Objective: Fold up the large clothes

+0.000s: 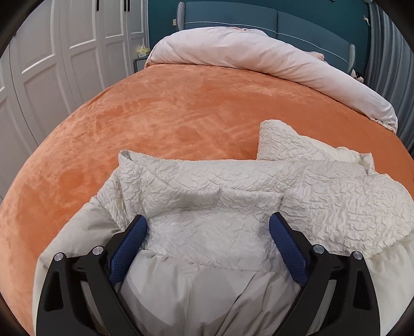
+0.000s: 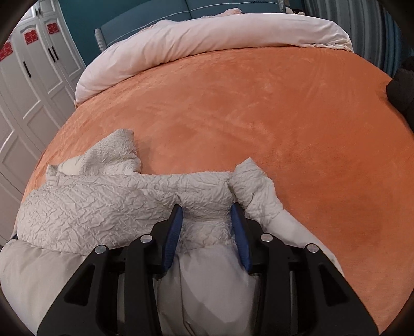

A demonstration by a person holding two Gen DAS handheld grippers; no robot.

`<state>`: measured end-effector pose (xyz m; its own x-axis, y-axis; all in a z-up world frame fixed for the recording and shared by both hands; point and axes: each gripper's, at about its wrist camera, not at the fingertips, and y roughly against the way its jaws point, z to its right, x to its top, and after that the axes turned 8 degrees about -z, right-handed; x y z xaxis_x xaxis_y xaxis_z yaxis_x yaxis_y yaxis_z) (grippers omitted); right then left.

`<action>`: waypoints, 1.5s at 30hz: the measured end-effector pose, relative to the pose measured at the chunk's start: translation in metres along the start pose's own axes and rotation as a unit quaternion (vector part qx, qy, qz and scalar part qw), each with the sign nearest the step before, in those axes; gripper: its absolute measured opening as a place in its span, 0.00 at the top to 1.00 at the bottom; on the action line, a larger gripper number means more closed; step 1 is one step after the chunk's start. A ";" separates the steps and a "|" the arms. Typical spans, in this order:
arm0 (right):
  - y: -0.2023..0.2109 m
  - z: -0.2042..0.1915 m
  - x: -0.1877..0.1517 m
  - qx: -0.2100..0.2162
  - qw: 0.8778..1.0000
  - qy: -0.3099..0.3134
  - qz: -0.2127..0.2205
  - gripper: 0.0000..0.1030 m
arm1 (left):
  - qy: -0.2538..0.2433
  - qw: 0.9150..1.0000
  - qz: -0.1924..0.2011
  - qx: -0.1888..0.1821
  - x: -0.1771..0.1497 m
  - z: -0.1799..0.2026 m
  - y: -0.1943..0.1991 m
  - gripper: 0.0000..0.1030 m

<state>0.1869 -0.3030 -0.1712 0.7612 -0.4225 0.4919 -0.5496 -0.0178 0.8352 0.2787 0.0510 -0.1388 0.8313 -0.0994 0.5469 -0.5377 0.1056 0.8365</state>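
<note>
A cream puffer jacket [image 1: 207, 186] with crinkled outer fabric and smooth lining lies bunched on the near edge of an orange bed cover [image 1: 168, 116]. My left gripper [image 1: 208, 222] stands wide open, its blue pads either side of a thick fold at the jacket's left end. One sleeve [image 1: 282, 139] sticks out to the right. In the right wrist view the same jacket [image 2: 103, 196] stretches to the left. My right gripper [image 2: 206, 213] has its blue pads pressed against a thick bunch of jacket fabric at the right end, gripping it.
A pale pink duvet [image 1: 258, 54] is rolled back at the far end of the bed, before a blue headboard [image 1: 233, 15]. White wardrobe doors [image 1: 51, 51] stand at the left. A dark object [image 2: 403, 85] sits at the bed's right edge.
</note>
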 end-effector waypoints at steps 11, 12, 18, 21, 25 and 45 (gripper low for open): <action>-0.004 -0.002 -0.002 -0.005 1.000 -0.002 0.011 0.64 | 0.005 1.000 -0.008 0.001 0.000 0.001 -0.013 0.06; -0.004 -0.003 -0.001 -0.006 1.000 -0.002 0.007 0.64 | 0.003 1.000 -0.011 0.003 0.001 0.002 -0.012 0.06; 0.077 -0.059 0.000 0.002 0.998 0.045 0.033 0.62 | 0.016 0.999 -0.017 0.036 0.004 0.006 0.037 0.07; 0.098 -0.116 -0.014 0.017 0.991 0.129 0.040 0.62 | 0.044 0.999 0.003 -0.026 -0.004 0.014 0.081 0.06; 0.061 -0.165 -0.032 0.024 0.983 0.182 -0.016 0.64 | 0.018 0.999 -0.022 -0.032 -0.015 0.042 0.082 0.05; -0.004 -0.155 -0.055 0.025 0.986 0.164 -0.010 0.60 | 0.029 0.999 -0.014 0.005 -0.044 0.049 0.025 0.05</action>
<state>0.2003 -0.1394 -0.1638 0.8376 -0.1062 0.5359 -0.5440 -0.0720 0.8360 0.2214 0.0094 -0.1405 0.8525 -0.0438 0.5209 -0.5156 0.0936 0.8517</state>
